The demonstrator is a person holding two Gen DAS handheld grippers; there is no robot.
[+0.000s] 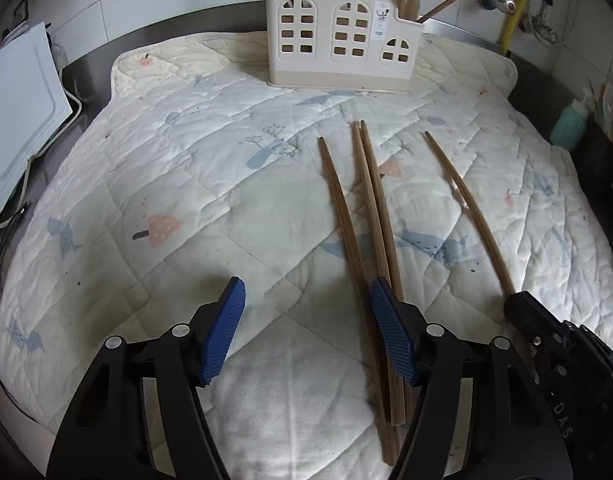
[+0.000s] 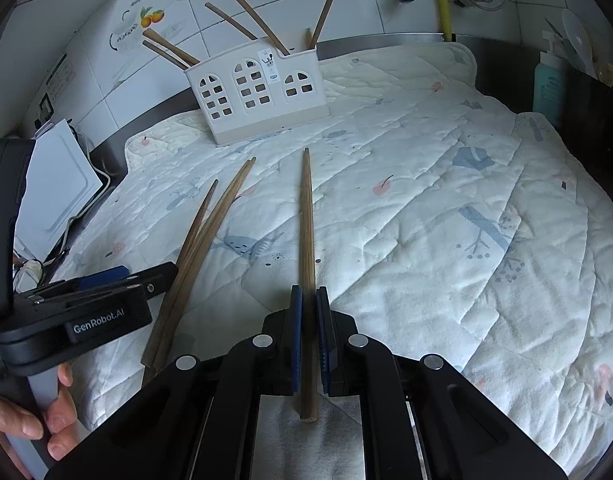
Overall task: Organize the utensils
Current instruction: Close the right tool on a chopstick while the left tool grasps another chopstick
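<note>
Jaws first: your right gripper [image 2: 309,312] has its jaws clenched on one chopstick [image 2: 306,240], which points far toward the holder; your left gripper [image 1: 308,320] has its jaws spread wide, gripping nothing, low over the quilted mat [image 1: 194,184]. That mat covers most of the tabletop. One white utensil holder [image 1: 338,48] stands at its far edge with several chopsticks upright inside. Three loose chopsticks [image 1: 370,216] lie side by side on the mat, just right of your left gripper, its right pad resting over them.
</note>
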